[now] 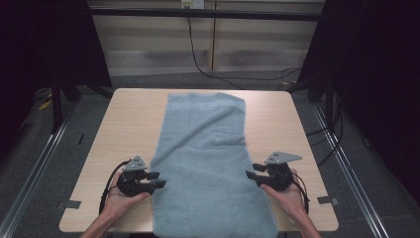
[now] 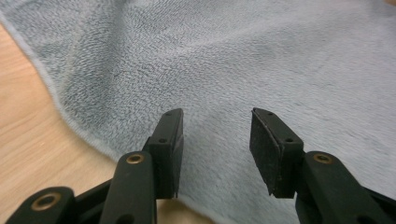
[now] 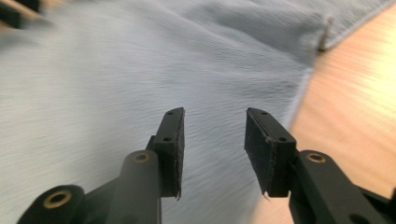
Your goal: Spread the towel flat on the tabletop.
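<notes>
— Where the towel (image 1: 208,163) lies: lengthwise down the middle of the desk (image 1: 124,124), flat, pale grey-blue, near end hanging over the front edge, a small fold on its right side?

— Yes. Left hand-held gripper (image 1: 159,179) sits just beside the towel's left edge, jaws spread, nothing between them; the left gripper view shows cloth under the pads (image 2: 264,144).

— Right one?

— Right hand-held gripper (image 1: 251,171) at the right edge, jaws likewise apart, not pinching. Both point inward, across the cloth.
</notes>
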The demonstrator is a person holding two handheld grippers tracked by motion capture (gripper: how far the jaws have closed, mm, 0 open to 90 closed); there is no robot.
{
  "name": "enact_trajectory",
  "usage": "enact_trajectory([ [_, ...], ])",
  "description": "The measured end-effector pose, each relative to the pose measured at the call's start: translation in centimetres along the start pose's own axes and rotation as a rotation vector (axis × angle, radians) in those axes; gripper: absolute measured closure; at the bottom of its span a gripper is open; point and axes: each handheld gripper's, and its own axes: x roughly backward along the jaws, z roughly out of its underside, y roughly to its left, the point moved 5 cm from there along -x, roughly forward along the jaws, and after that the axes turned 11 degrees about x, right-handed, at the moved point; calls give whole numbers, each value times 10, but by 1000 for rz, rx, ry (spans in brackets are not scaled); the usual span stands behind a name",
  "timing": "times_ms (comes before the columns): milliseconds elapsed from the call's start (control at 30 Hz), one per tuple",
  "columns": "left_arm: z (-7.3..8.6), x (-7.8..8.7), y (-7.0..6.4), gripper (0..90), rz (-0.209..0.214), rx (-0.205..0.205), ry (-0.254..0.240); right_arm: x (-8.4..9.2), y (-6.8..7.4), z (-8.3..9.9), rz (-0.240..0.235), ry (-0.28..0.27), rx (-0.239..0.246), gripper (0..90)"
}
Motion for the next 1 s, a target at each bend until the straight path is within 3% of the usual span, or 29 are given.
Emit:
enact_trajectory([
  [33, 3, -5, -1, 559, -17, -18, 32, -9, -5, 0, -3, 16, -2, 565],
  [100, 5, -7, -4, 613, -62, -100, 25, -24, -8, -1, -10, 50, 5, 547],
  [133, 5, -6, -4, 683, -57, -112, 34, -31, -9, -2, -10, 68, 15, 540],
  [200, 7, -7, -6, 816, -16, -92, 25, -42, -8, -6, -12, 69, 32, 528],
  [267, 7, -7, -7, 846, -19, -102, 33, -50, -6, -8, -3, 95, 53, 523],
  [333, 8, -7, -7, 848, -13, -87, 27, -57, -3, -6, 7, 118, 79, 567],
  [467, 8, -6, -6, 844, -4, -78, 24, -49, 4, -2, 7, 126, 92, 814],
  [500, 8, -6, -6, 842, -4, -79, 26, -45, 7, 0, 3, 137, 87, 837],
  [700, 10, -6, -9, 842, 38, -63, 29, -21, 25, 15, -59, 141, 77, 864],
  [800, 16, -3, -15, 834, 70, -51, 31, -10, 34, 24, -91, 121, 45, 864],
  [867, 23, 1, -22, 834, 85, -59, 44, -2, 39, 31, -122, 106, 11, 864],
  [967, 35, 9, -37, 834, 106, -78, 76, 7, 48, 36, -150, 110, 21, 859],
  [1000, 38, 12, -40, 834, 114, -85, 81, 11, 56, 39, -183, 114, 22, 853],
])
